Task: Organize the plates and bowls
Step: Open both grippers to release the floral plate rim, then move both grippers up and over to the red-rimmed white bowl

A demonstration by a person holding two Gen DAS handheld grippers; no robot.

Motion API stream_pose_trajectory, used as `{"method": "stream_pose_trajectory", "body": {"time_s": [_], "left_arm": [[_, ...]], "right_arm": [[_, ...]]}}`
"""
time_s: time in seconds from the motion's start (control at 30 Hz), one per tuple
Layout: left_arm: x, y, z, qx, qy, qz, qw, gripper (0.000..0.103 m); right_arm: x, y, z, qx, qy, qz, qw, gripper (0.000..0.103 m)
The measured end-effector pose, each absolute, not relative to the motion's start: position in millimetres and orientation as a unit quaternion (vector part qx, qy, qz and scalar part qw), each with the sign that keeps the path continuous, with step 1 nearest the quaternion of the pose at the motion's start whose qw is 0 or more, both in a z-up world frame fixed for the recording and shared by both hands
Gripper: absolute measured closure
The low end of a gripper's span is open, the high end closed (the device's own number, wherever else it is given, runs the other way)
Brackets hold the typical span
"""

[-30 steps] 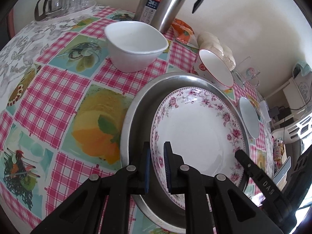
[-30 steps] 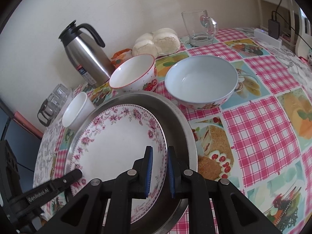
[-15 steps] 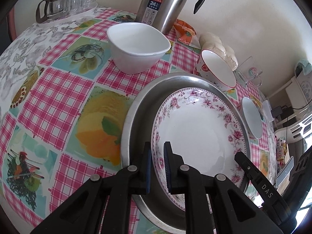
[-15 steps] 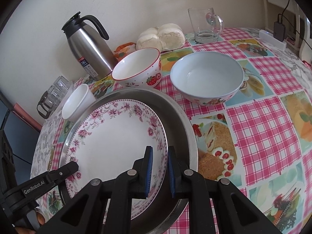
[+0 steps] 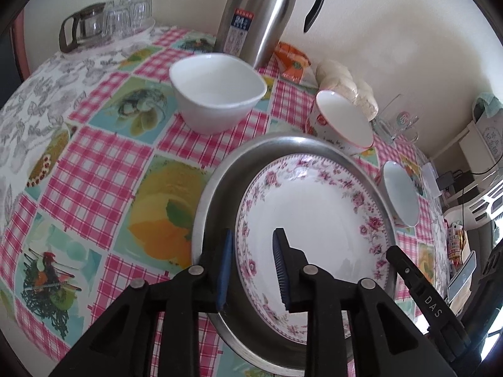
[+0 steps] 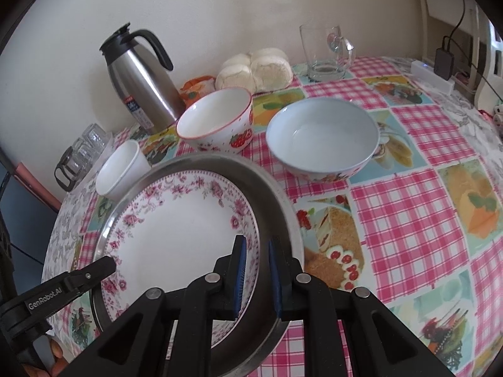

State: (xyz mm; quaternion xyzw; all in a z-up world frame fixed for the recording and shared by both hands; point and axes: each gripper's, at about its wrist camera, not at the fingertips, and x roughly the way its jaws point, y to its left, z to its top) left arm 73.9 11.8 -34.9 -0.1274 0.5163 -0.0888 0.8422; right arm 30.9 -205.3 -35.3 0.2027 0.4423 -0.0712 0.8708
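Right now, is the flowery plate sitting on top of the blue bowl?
No, the flowery plate lies inside the metal tray, and the blue bowl stands apart on the tablecloth.

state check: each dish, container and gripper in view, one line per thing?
Floral plate: empty, lying in the metal pan.
Metal pan: on the table, holds only the plate.
White bowl: upright, empty.
Strawberry bowl: upright, empty.
Pale blue bowl: upright, empty.
Glass mug: upright, empty.
Thermos: upright, lid on.
Left gripper: jaws just opening, plate rim between them.
Right gripper: shut on the plate rim.
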Motion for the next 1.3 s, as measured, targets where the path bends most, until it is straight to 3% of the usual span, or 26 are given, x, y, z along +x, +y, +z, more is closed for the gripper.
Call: {"method": "stream_pose_trajectory", "body": {"time_s": [0.17, 0.27, 0.33, 0.53, 0.57, 0.63, 0.9, 1.03, 1.3], "left_arm": [[67, 8, -17, -0.102, 0.483, -0.082, 0.866, 0.068], [65, 3, -13, -0.077, 0.472, -0.079, 0.875, 0.049], [65, 0, -13, -0.063, 0.472, -0.077, 0.876, 0.046], [66, -4, -16, -0.035, 0.475, -0.063, 0.877, 0.043], [66, -4, -17, -0.034, 0.477, -0.061, 0.876, 0.040], [67, -2, -18, -0.033, 0.477, -0.054, 0.877, 0.022], [68, 1, -19, -0.027, 0.471, -0.037, 0.881, 0.020], [68, 1, -18, -0.022, 0.463, -0.033, 0.885, 0.007], [65, -3, -14, -0.005, 0.440, -0.031, 0.897, 0.006]], "right_arm": [[27, -207, -22, 0.203, 0.419, -0.072, 0.882, 0.086], [28, -202, -18, 0.192, 0.415, -0.066, 0.887, 0.084], [29, -197, -19, 0.178, 0.420, -0.064, 0.888, 0.067], [29, -190, -19, 0.146, 0.418, -0.075, 0.893, 0.038], [29, -190, -19, 0.145, 0.418, -0.076, 0.894, 0.037], [29, -191, -20, 0.143, 0.420, -0.077, 0.893, 0.031], [30, -190, -23, 0.139, 0.419, -0.072, 0.894, 0.014], [30, -191, -22, 0.133, 0.418, -0.076, 0.896, 0.002], [26, -198, -20, 0.121, 0.413, -0.076, 0.899, 0.000]]}}
